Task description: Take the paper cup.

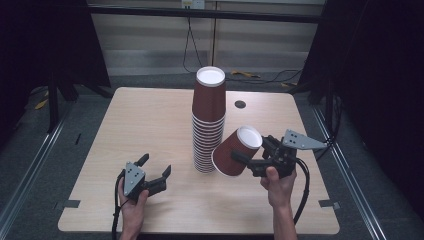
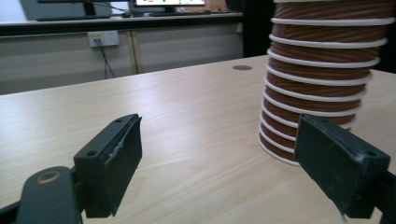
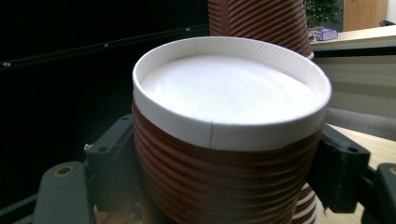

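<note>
A tall stack of upside-down brown ribbed paper cups [image 1: 208,122] stands in the middle of the wooden table [image 1: 150,125]; its lower rims [image 2: 317,79] fill the right of the left gripper view. My right gripper [image 1: 252,159] is shut on a single brown cup [image 1: 236,151], tilted with its white base up, just right of the stack's foot. In the right gripper view this cup [image 3: 224,140] sits between both jaws, white base [image 3: 224,88] toward the camera. My left gripper [image 1: 156,169] rests low at the front left, open, with nothing between its pads [image 2: 123,161].
A small dark round hole [image 1: 240,104] lies in the table top behind the stack. Cables [image 1: 190,45] hang at the back wall. Dark curtains flank both sides. Metal floor rails [image 1: 30,170] run along the table's left and right.
</note>
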Demonstrator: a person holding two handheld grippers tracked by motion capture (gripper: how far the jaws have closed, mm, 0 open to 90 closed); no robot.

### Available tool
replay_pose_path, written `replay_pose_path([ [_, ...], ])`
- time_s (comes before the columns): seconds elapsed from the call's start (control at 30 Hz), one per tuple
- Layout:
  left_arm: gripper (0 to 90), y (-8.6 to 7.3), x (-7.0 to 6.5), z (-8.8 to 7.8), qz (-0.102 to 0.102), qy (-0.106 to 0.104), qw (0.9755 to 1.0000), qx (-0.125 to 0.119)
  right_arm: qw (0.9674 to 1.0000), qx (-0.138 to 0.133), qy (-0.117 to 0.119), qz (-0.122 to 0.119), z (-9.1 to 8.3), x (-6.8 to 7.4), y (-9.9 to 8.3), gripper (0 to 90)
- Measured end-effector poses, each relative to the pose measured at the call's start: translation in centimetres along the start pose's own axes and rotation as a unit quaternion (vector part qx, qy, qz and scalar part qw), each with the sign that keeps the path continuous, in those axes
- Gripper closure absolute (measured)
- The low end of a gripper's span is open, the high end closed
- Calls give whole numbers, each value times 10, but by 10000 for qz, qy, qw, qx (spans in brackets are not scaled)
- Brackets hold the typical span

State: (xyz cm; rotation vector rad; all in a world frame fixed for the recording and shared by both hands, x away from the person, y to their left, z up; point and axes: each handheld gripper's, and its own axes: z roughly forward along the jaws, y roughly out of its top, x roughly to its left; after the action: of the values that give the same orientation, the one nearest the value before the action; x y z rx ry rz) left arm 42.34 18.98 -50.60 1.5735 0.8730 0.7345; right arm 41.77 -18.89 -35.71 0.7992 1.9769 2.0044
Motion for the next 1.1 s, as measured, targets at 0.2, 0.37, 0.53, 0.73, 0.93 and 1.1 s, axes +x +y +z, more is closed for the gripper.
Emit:
replay_pose_path([
  [0.2,157,5,3,-3,65,-500,9987,110,10000,74,27,42,4,1,-9,209],
  [0.37,159,10,1,-5,190,-554,9979,275,9998,131,65,98,7,0,-17,209],
  [0.53,162,16,1,-7,157,-599,9972,408,9996,197,113,152,11,0,-25,209],
  [0.73,167,23,-1,-8,87,-944,9941,534,9995,206,169,181,14,1,-32,210],
  [0.93,197,28,-9,-9,389,-1224,9896,655,9993,238,196,202,16,1,-39,210],
  [1.1,204,30,-12,-9,383,-1454,9860,727,9995,179,167,217,16,2,-46,210],
])
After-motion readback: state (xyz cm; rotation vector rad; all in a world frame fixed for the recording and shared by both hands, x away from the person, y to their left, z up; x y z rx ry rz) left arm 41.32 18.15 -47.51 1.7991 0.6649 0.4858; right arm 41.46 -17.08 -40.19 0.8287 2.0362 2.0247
